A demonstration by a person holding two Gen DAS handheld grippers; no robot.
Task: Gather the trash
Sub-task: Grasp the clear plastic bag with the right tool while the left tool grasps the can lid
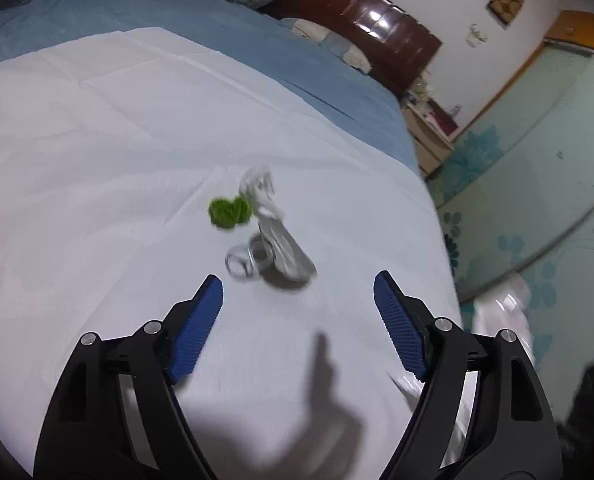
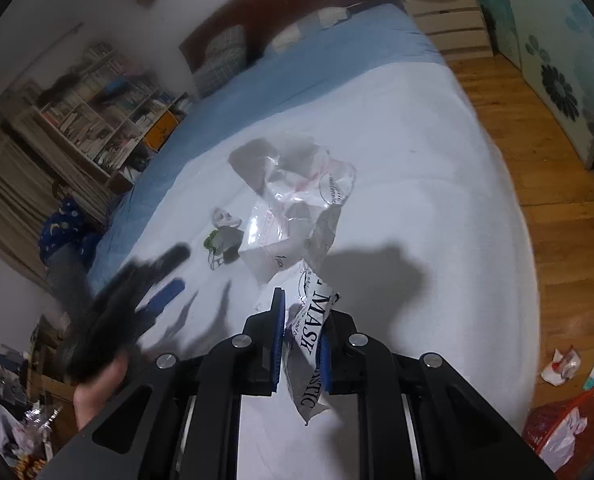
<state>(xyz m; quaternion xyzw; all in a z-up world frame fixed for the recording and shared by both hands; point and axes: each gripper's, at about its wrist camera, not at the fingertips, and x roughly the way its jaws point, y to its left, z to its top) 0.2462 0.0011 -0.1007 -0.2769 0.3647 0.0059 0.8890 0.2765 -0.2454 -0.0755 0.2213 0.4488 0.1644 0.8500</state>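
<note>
On the white sheet (image 1: 97, 152) lies a small pile of trash: a green fuzzy scrap (image 1: 229, 210), a crumpled white wrapper (image 1: 275, 224) and a clear plastic ring (image 1: 243, 264). My left gripper (image 1: 297, 320) is open, just short of the pile, empty. My right gripper (image 2: 301, 344) is shut on a clear plastic bag (image 2: 309, 216) printed "MASK", which hangs over the bed. The pile shows in the right wrist view (image 2: 221, 236), with the left gripper (image 2: 165, 280) blurred beside it.
The blue bed (image 1: 257, 40) runs back to a dark headboard (image 1: 377, 20). A red basket (image 2: 569, 424) with trash stands on the wooden floor (image 2: 537, 160), with loose wrappers (image 2: 561, 364) near it. A bookshelf (image 2: 97, 112) lines the far wall.
</note>
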